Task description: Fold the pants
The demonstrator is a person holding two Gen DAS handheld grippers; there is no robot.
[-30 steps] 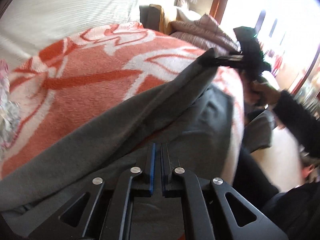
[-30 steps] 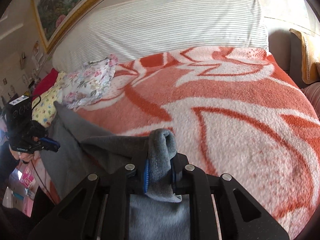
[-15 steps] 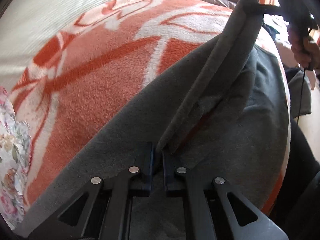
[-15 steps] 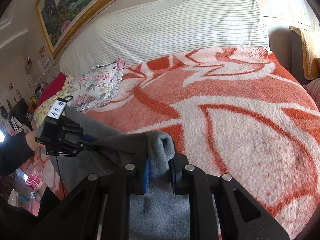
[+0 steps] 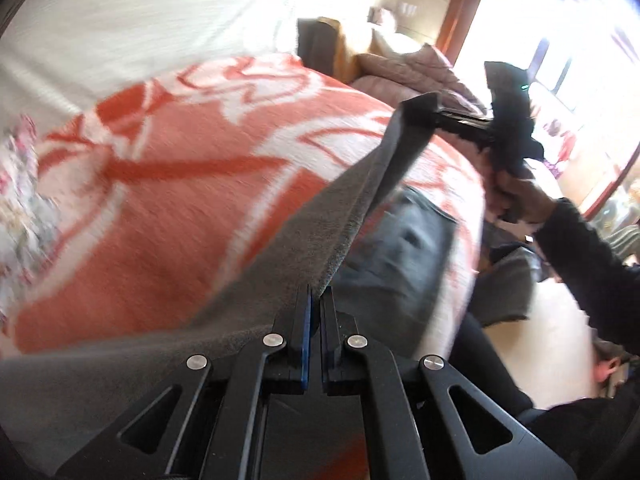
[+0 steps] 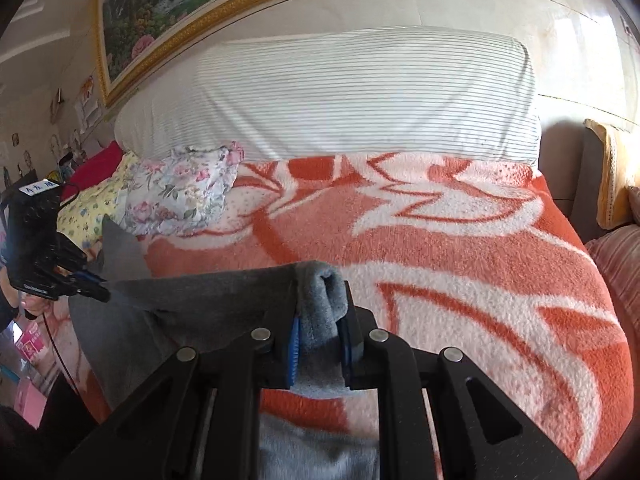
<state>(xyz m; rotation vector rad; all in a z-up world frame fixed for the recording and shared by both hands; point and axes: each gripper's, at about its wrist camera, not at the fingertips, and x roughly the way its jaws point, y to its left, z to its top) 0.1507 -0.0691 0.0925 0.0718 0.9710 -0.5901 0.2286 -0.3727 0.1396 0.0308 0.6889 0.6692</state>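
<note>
Stretching the grey pants (image 5: 332,220) taut above the bed (image 6: 460,248), both tools clamped fabric; the left tool (image 5: 316,300) pinched only an edge, which could slip free under tension, while the right tool (image 6: 320,320) gripped a thick bunch.

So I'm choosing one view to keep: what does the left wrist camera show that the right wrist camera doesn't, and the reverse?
Left wrist only: the bright window and the person's dark sleeve.
Right wrist only: the framed painting, the striped pillow and the floral cloth.
Both: the grey pants stretched between the left gripper and right gripper, each shut on them, over the orange blanket.
</note>
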